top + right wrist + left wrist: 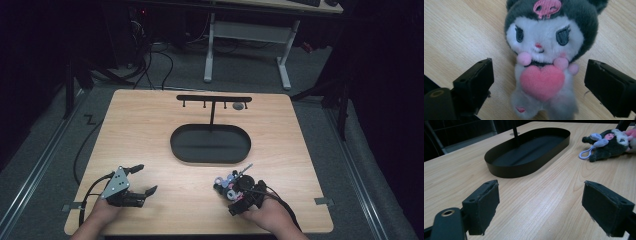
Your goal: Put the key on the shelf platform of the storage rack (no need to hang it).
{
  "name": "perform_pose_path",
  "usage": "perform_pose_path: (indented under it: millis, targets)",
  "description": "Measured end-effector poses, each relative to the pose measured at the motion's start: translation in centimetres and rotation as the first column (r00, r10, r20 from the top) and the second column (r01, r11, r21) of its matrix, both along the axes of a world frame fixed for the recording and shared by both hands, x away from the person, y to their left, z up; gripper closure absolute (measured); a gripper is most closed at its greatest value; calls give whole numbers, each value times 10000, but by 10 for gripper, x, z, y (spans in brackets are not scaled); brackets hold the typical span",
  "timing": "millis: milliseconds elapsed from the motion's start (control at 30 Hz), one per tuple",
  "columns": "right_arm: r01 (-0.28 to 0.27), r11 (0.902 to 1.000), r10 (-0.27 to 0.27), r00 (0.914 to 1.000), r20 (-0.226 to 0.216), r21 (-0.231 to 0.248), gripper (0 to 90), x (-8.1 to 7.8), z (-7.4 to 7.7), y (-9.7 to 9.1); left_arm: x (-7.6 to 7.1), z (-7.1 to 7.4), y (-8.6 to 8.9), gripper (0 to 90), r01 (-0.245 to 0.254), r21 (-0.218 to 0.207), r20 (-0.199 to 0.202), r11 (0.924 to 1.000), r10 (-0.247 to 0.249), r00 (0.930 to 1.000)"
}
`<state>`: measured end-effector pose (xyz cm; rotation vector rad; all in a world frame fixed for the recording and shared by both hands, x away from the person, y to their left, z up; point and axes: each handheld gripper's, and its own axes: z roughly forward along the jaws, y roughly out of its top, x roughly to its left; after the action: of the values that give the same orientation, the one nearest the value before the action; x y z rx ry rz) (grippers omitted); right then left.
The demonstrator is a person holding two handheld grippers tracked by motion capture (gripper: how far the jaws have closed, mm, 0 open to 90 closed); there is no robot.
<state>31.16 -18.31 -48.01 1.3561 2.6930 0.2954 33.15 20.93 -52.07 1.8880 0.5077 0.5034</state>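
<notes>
Looking along the right tool [539,82], we find a small plush toy [546,50] lying face up on the pale wood-grain tabletop [456,32], right between our two black jaws. The jaws stand wide apart, one on each side of its body, and neither foam-faced pad touches the fur. The toy is soft and fuzzy: a dark grey hood with a pink skull stitched on top, a white face with embroidered eyes, small pink pom-poms under the chin and a fat pink felt heart [542,81] on its chest. From above, the right tool [240,192] sits over the toy [227,182] near our edge of the tabletop [150,130].

Our left tool [145,180] rests off to the side, well apart from the toy, its jaws also spread with bare wood between them. Ahead of it and a little to the right lies an oval black tray [529,152] with a low, smooth upright wall and a flat matte floor; a thin black post rises just behind it. Further right of the left tool [541,207] we see the toy [609,143] on its side, a pale lilac loop [586,153] hanging from it.
</notes>
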Motion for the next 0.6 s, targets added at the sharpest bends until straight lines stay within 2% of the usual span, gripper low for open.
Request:
perform_pose_path:
  millis: [33,133,267,300,600]
  targets:
    - [-133,9999,133,9999,22,-25,105,0,-1,-1,0,0,0,154,-1,-1,-1,10000,1,10000]
    - [-32,10000,33,10000,56,-87,143,-1,-3,-1,0,0,0,154,16,17,8,10000,-16,10000]
    - [-115,9998,121,9993,343,-171,181,0,-1,-3,0,0,0,154,-5,-6,1,10000,5,10000]
    - [74,9998,-69,9996,279,-166,186,-2,-1,-3,0,0,0,154,1,9,1,10000,-1,10000]
    - [-34,9999,38,9997,250,-160,266,-4,-4,-6,0,0,0,154,-1,19,15,10000,1,10000]
